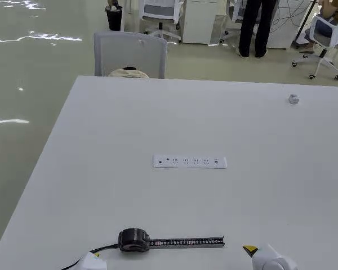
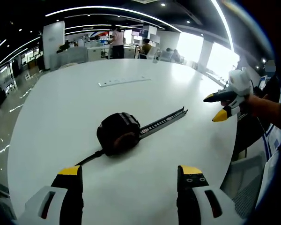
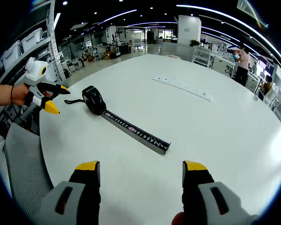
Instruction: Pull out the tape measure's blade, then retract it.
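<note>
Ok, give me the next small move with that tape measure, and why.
Probably ease the left gripper forward and close it on the black round tape measure case. Its dark numbered blade already lies pulled out on the white table; this gripper and the right gripper stand open, clear of it; the case sits just ahead of the left jaws, so holding it should steady retraction.

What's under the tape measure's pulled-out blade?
The blade lies flat on the white table, running out from the black case. Nothing else shows beneath it. The strip of surface directly under blade and case is covered.
</note>
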### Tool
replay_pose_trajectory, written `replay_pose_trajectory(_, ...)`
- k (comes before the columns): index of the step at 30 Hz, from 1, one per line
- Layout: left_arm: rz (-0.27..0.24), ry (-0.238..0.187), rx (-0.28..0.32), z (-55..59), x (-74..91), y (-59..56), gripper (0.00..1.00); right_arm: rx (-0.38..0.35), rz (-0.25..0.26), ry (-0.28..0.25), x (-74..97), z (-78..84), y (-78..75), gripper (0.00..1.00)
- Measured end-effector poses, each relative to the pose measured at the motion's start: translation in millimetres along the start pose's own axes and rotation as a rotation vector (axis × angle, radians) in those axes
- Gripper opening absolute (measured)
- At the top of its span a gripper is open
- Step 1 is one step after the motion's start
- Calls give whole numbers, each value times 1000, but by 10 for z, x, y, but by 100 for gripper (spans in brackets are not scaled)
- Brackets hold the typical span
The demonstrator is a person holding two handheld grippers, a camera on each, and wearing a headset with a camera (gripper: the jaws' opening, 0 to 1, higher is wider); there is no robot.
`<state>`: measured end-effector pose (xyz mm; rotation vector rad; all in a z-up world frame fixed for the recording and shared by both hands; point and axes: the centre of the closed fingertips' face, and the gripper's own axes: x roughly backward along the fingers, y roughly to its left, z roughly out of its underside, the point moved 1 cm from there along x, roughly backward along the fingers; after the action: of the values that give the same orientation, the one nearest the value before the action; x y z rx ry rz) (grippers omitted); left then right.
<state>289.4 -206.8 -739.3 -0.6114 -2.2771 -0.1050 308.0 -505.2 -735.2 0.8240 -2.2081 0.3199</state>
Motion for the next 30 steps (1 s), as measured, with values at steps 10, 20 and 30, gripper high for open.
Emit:
replay_pose_trajectory(10,-14,-20,18,-20,144,-116,81,-34,29,-24,195,4,122,76)
replay_pose_trajectory(20,-35,-45,27,15,342,-206,83,-54,52,-44,366,7,271,80)
replay_pose_trajectory(30,-68,-45,45,136,569,-240,86,-66,68,-53,528,6,386,82)
